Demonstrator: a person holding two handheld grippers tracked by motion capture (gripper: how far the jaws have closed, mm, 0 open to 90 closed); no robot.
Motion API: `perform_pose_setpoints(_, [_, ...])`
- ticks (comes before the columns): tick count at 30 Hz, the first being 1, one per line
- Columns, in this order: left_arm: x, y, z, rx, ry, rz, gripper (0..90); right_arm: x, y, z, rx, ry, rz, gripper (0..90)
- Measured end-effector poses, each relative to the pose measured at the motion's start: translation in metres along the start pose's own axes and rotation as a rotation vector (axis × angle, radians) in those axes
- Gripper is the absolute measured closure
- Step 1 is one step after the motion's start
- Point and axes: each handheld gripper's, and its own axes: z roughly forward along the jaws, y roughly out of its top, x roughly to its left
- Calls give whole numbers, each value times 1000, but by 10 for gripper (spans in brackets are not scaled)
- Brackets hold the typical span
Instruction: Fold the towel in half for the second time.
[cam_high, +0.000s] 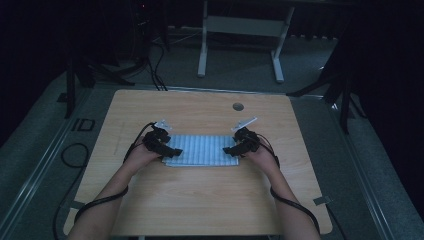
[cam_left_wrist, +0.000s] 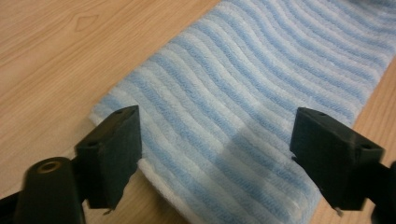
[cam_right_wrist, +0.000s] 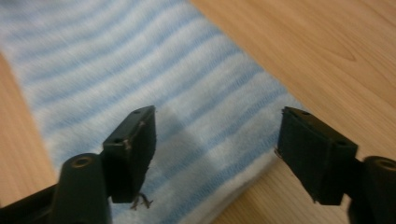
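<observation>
While one blue-and-white striped towel (cam_high: 201, 150) lies folded flat at centre frame on the wooden table (cam_high: 200, 200), the left gripper (cam_high: 168, 150) and right gripper (cam_high: 231, 149) hover over its ends, jaws apart, gripping nothing. Risk: a pad dragging terry pile could pull the fold askew. Count: one towel, two grippers.

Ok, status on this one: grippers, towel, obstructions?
Left hand-held gripper open, right hand-held gripper open. Striped towel folded flat on table, between both. Nothing in the way.
</observation>
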Motion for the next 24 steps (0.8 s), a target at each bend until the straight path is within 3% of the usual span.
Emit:
perform_pose_setpoints(2, [0, -3, -2, -22, 17, -1, 132, -1, -4, -3, -34, 19, 7, 193])
perform_pose_setpoints(6, [1, -12, -6, -32, 29, -14, 66, -1, -11, -8, -56, 4, 5, 138])
perform_pose_setpoints(9, [-1, -20, -9, -33, 34, -8, 60, -1, -16, -15, -69, -7, 5, 132])
perform_pose_setpoints(14, [-6, -33, -14, -45, 38, -8, 16, -1, -25, -29, -137, -26, 21, 127])
perform_pose_setpoints(18, [-8, -42, -22, -63, 49, -22, 16, -1, -37, -39, -151, -49, 21, 126])
perform_pose_setpoints(22, [-11, -54, -27, -71, 117, -12, 15, -1, -52, -49, -185, -92, 43, 127])
perform_pose_setpoints(24, [-12, -60, -28, -70, 118, -14, 15, -3, -60, -52, -193, -95, 65, 127])
